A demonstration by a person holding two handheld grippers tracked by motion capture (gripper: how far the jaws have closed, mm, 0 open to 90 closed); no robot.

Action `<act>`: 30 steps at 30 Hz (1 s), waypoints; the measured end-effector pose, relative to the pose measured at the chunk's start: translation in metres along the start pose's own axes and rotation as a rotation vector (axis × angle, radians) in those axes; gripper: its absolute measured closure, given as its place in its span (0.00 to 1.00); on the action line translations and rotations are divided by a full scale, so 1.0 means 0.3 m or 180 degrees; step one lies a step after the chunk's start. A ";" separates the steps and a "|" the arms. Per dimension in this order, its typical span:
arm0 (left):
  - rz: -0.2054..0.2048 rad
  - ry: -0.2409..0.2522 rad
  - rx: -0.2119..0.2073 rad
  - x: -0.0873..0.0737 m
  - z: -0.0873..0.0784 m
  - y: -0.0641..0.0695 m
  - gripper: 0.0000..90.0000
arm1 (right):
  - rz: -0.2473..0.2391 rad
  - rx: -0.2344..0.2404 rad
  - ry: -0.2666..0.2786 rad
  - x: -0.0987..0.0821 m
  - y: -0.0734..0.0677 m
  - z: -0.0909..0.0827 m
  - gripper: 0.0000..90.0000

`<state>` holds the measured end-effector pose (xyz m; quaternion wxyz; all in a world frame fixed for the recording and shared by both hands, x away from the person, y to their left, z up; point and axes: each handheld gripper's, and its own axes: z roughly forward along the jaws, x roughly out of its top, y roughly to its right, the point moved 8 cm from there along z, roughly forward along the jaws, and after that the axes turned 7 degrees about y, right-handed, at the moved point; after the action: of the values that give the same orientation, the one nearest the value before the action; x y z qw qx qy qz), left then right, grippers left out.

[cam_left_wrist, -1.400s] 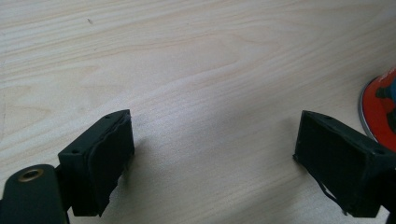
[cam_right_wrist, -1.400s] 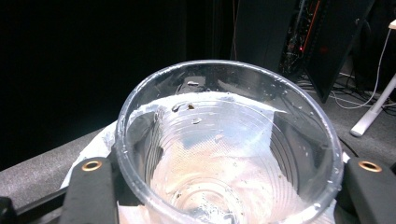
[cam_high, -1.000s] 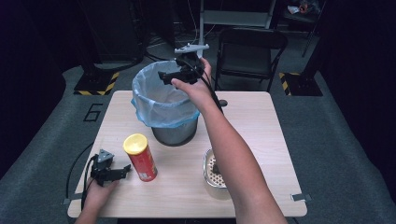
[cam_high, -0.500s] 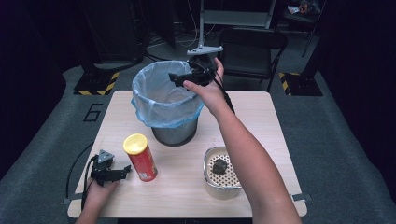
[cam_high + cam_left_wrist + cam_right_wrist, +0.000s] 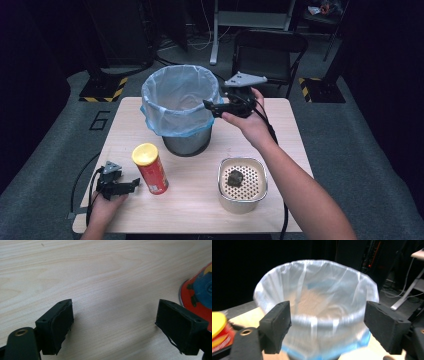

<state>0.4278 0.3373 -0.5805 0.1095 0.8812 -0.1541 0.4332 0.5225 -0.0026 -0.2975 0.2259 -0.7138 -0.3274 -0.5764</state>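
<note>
High view overlooks table point(image 5: 280, 125); gripper views sit close, sharing bin point(image 5: 317, 305).

The table point(image 5: 280, 125) has a light wood-grain top and stands on a grey floor point(image 5: 360, 150). A metal bin point(image 5: 187, 142) lined with a pale blue bag point(image 5: 175, 100) stands toward the far side, left of centre. A red crisp can point(image 5: 150, 168) with a yellow lid stands upright nearer the front, left of the bin's base and apart from it. A cream perforated container point(image 5: 242, 186) sits at the front right, holding a small dark lump point(image 5: 235, 178). The left gripper point(image 5: 134, 184) rests low at the front left corner, just beside the can, its jaws apart over bare wood.
</note>
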 end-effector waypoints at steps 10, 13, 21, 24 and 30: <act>-0.0087 0.0082 -0.0055 0.022 -0.025 0.018 0.16 | 0.0057 -0.0230 0.0019 -0.206 0.071 -0.167 0.27; -0.0107 0.0101 -0.0117 0.027 -0.036 0.027 0.16 | 0.0136 -0.0309 0.0069 -0.265 0.090 -0.203 0.28; -0.0082 0.0240 -0.0246 0.054 -0.090 0.057 0.15 | 0.0122 -0.0691 -0.0041 -0.437 0.136 -0.287 0.29; -0.0028 0.0233 -0.0291 0.053 -0.103 0.064 0.15 | 0.0177 -0.0733 -0.0037 -0.467 0.144 -0.307 0.29; 0.0046 0.0334 -0.0600 0.072 -0.143 0.104 0.15 | 0.0245 -0.0839 -0.0027 -0.525 0.168 -0.365 0.29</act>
<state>0.3976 0.3184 -0.5356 0.1967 0.8420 -0.1945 0.4631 0.4662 -0.1462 -0.4221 0.1507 -0.7518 -0.2221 -0.6023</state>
